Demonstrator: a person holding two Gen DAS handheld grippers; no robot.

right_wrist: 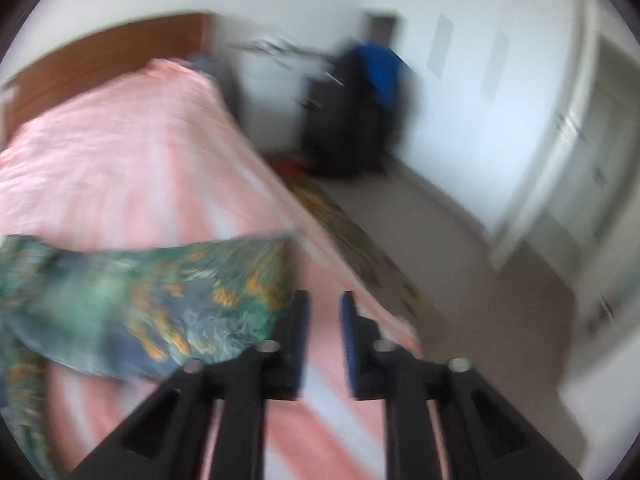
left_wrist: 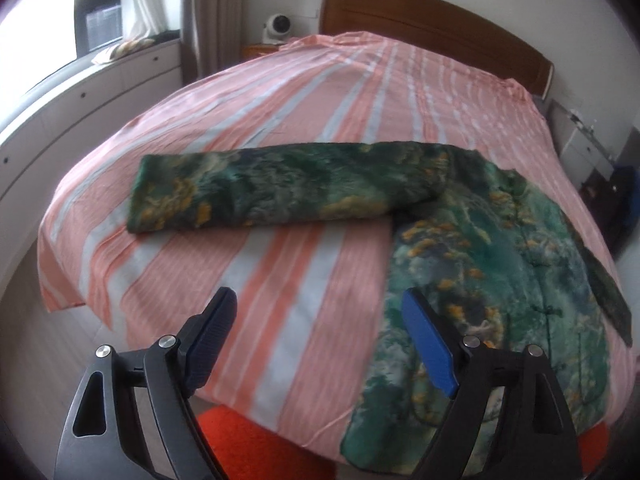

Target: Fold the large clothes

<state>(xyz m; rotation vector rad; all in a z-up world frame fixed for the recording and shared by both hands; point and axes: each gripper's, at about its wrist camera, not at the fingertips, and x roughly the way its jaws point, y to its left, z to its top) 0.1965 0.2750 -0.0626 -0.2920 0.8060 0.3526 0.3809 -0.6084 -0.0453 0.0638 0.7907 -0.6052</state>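
A large green patterned jacket (left_wrist: 492, 264) with yellow flecks lies flat on the pink striped bed (left_wrist: 280, 264). One sleeve (left_wrist: 272, 188) stretches out to the left across the bed. My left gripper (left_wrist: 320, 320) is open and empty, above the near bed edge, beside the jacket's hem. The right wrist view is blurred. It shows the other sleeve (right_wrist: 160, 300) lying on the bed (right_wrist: 120, 152), left of my right gripper (right_wrist: 323, 308). That gripper's jaws stand a narrow gap apart with nothing between them.
A wooden headboard (left_wrist: 432, 28) stands at the far end. White drawers (left_wrist: 80, 120) run under the window on the left. An orange rug (left_wrist: 256, 444) lies below the bed edge. A dark and blue bag (right_wrist: 360, 112) stands on the floor at the right, near white wardrobe doors (right_wrist: 580, 160).
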